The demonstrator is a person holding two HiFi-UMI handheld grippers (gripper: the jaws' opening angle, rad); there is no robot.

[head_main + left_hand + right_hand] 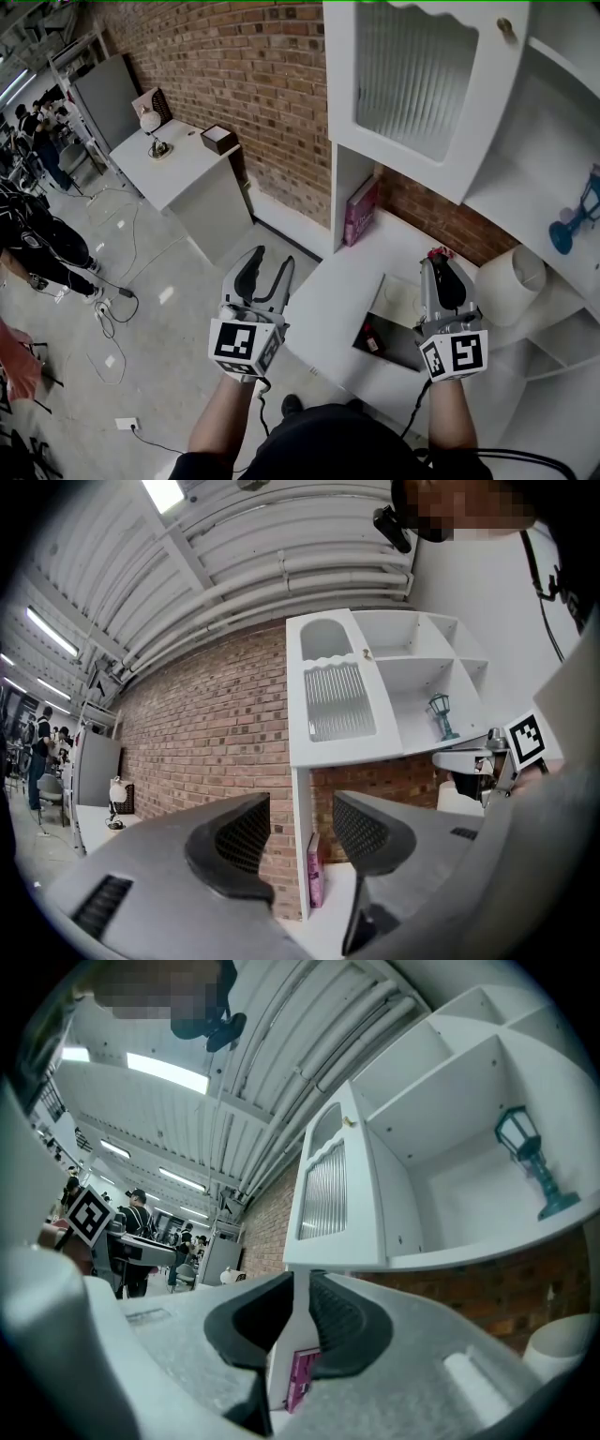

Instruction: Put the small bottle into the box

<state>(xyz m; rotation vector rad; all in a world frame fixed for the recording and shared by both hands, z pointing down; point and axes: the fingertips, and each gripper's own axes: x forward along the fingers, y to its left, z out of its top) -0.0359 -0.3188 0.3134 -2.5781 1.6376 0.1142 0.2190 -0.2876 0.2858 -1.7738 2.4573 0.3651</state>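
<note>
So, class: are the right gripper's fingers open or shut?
Shut. In the right gripper view the fingers of the right gripper stand nearly touching, with only a thin slit between them, and nothing is held there.

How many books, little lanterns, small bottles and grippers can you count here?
Pink book: 1
Blue lantern: 1
Small bottle: 1
Left gripper and right gripper: 2
Total: 5
</note>
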